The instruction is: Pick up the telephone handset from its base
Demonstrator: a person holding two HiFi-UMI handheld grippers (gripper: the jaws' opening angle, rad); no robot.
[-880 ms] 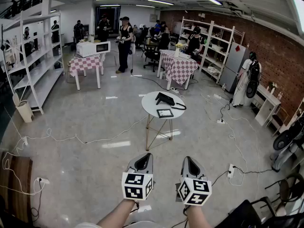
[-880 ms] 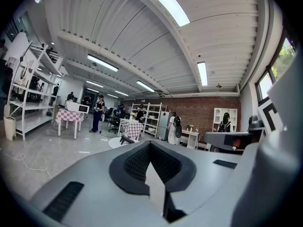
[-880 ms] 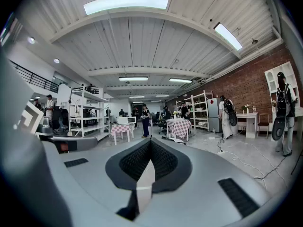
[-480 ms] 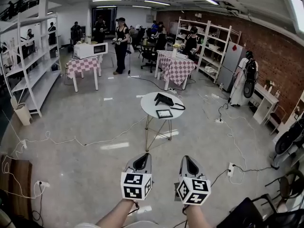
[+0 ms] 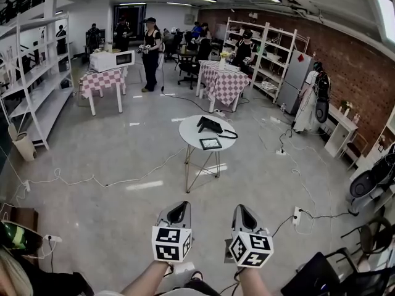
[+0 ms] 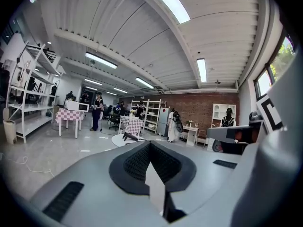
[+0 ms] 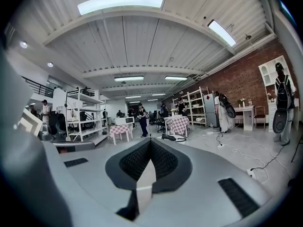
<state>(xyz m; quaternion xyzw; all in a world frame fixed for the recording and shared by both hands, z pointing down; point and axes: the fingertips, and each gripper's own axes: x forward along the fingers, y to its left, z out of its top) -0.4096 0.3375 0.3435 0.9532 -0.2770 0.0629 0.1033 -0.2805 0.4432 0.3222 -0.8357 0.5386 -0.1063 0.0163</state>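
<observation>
The black telephone stands on a small round white table several steps ahead, its handset lying on the base and a coiled cord trailing to the right. A dark flat tablet lies in front of it. My left gripper and right gripper are held side by side low in the head view, far short of the table, both shut with nothing between the jaws. The telephone shows small just above the closed jaws in the left gripper view, and the telephone likewise in the right gripper view.
White cables snake over the floor left of the table, and a power strip lies at the right. Checked-cloth tables, white shelves and several standing people fill the back. A black chair sits at the near right.
The head view has swung a little, so the table sits slightly higher and further left. Both grippers stay shut and side by side; the left one has drifted slightly left and down.
</observation>
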